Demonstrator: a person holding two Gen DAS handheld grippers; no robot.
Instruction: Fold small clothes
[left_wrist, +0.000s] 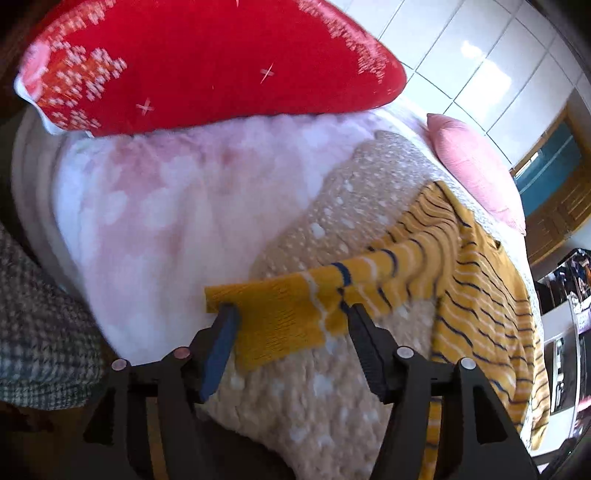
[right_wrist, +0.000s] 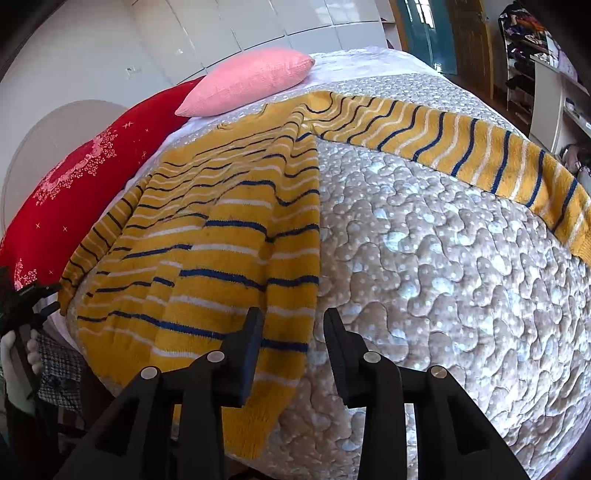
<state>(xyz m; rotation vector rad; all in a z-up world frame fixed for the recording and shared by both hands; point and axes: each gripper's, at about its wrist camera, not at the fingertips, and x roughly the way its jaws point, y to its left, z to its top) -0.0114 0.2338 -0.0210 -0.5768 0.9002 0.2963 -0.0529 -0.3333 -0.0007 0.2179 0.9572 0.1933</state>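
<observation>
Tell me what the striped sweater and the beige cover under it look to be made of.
Striped sweater: a soft knit, probably wool or acrylic; the cuff shows ribbed stitches and the body has a fuzzy, matte nap. Beige cover: quilted plush fabric, likely a synthetic fleece; wavy stitched channels puff it up, and the pale patches catch a slight sheen. Exact fibres cannot be told.

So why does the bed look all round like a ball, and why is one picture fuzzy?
Both wrist cameras use fisheye lenses, so the quilted bedspread bulges. The left wrist view is smeared: the red pillow and the sweater cuff look streaky. The right wrist view is sharp, with daylight shining on the quilt.
</observation>
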